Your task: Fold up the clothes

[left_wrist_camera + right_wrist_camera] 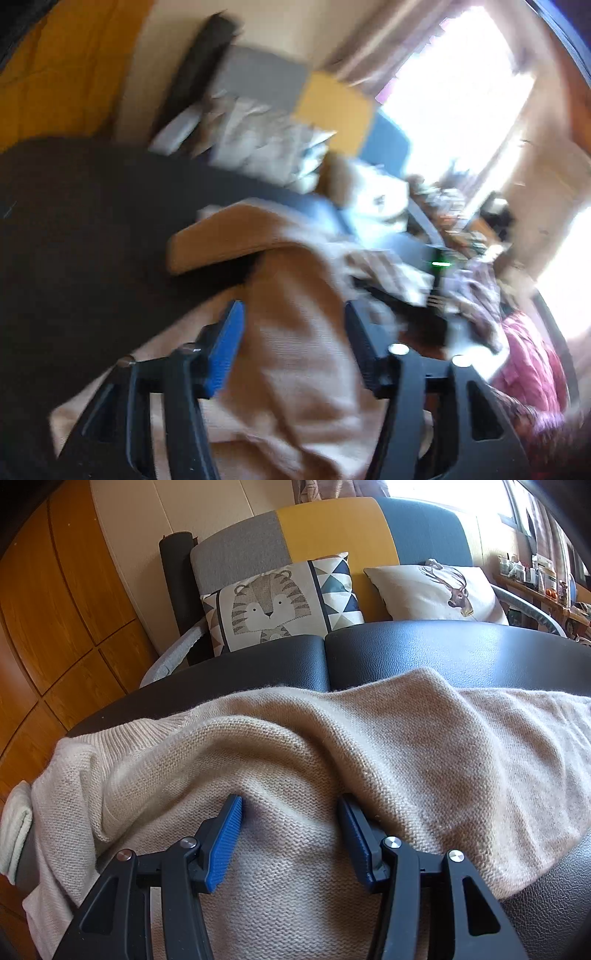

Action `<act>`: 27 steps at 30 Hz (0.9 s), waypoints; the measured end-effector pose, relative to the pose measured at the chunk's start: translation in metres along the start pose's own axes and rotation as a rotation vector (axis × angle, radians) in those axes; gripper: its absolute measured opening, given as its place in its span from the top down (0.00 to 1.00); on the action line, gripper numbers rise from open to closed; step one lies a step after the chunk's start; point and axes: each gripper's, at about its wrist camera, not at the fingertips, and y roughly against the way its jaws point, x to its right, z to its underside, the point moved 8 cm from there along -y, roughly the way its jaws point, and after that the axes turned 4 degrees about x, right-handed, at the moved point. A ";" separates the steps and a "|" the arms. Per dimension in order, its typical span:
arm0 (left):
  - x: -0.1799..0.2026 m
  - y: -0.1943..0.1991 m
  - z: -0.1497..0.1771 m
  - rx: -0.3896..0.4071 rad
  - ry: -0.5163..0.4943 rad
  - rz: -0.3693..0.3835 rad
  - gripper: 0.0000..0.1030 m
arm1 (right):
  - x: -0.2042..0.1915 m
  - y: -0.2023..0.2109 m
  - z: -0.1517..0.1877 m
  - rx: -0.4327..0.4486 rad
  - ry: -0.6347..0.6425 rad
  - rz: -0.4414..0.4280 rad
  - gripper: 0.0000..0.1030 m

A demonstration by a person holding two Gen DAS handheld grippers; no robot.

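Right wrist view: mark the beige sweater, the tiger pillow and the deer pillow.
beige sweater (295, 738), right wrist view, on the raised fold across its middle.
tiger pillow (271, 605), right wrist view, on the tiger's face.
deer pillow (417, 587), right wrist view, on the plain cream cloth left of the deer.

You see a beige knit sweater (303, 746) lying rumpled across the lower frame, one ribbed cuff at left.

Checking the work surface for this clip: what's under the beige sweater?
The beige sweater lies on a black padded surface, with its seam visible beyond. What lies directly beneath the knit is covered.
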 end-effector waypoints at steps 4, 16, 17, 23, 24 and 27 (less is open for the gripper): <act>-0.021 -0.051 0.009 -0.139 0.192 0.076 0.41 | -0.003 -0.002 0.001 0.000 -0.001 0.004 0.48; -0.009 -0.074 0.020 -0.159 0.305 0.193 0.93 | 0.000 -0.002 0.003 0.001 0.003 0.008 0.48; -0.004 -0.067 0.013 -0.133 0.277 0.188 0.93 | -0.001 -0.003 0.003 0.005 0.017 -0.012 0.48; -0.001 -0.013 -0.043 0.026 0.223 0.199 0.93 | -0.001 -0.004 0.003 0.006 0.020 -0.013 0.48; -0.008 -0.002 -0.055 0.058 0.212 0.182 0.93 | -0.001 -0.004 0.003 0.006 0.020 -0.013 0.48; -0.038 0.036 -0.096 0.176 0.169 0.074 0.93 | 0.000 -0.004 0.004 0.006 0.021 -0.013 0.48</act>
